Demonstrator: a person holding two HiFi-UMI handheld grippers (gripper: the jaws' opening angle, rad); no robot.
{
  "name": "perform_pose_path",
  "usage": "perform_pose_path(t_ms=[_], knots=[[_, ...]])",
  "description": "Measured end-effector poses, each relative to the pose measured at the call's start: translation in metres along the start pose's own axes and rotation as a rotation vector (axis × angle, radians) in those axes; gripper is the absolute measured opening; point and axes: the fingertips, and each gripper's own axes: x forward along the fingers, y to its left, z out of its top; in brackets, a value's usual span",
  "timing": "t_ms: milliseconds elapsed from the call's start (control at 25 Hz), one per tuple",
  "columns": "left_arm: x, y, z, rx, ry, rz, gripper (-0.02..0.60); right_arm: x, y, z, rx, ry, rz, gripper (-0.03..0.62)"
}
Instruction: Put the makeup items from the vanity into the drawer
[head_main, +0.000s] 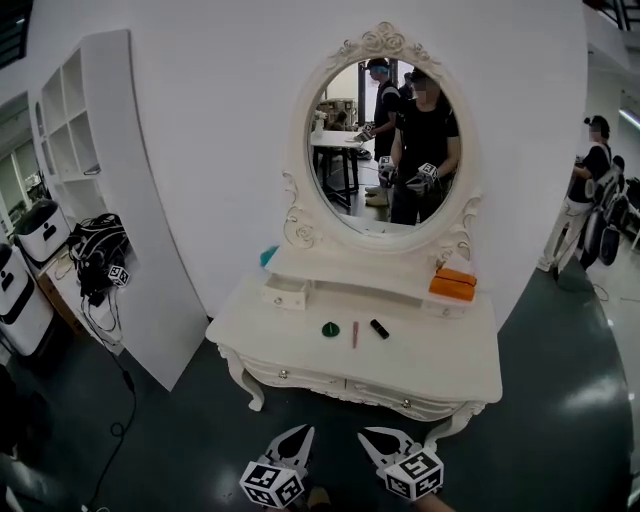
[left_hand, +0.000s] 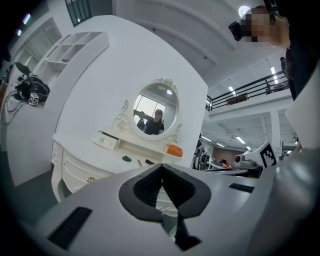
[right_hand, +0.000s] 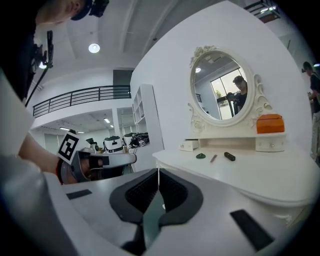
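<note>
R gripper (right_hand: 159, 172) closed, empty, facing vanity (right_hand: 260, 172)

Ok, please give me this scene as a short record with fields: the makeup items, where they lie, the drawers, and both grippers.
Tabletop items: green round piece, pink stick, black tube, in a row on the vanity
Upper shelf: orange box, right end
Small drawer: left end, pulled out a little
Front drawers: shut
Left gripper: fingers together, empty, short of the vanity
Right gripper: fingers together, empty, short of the vanity
</note>
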Motion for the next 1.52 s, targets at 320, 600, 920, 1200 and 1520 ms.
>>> perform_pose_path(t_ms=[320,600,920,1200,1520], knots=[[0.019,0.062,0.019,-0.021,0.009,-0.012,0.014,0.065,-0.009,0.014,0.001,0.028,-0.017,0.023],[0.024,0.105,0.026,-0.033,0.026,-0.033,0.014,0.114,-0.004,0.023,0.004,0.029,-0.037,0.023],[0.036,0.124,0.022,-0.059,0.034,-0.051,0.014,0.133,-0.015,0.014,-0.013,0.084,-0.08,0.024],[0.065,0.137,0.019,-0.048,0.064,-0.081,0.014,0.162,-0.044,0.023,-0.046,0.114,-0.114,0.025],[0.139,0.156,0.04,0.043,0.106,-0.139,0.014,0.221,-0.103,0.042,-0.082,0.171,-0.141,0.025]])
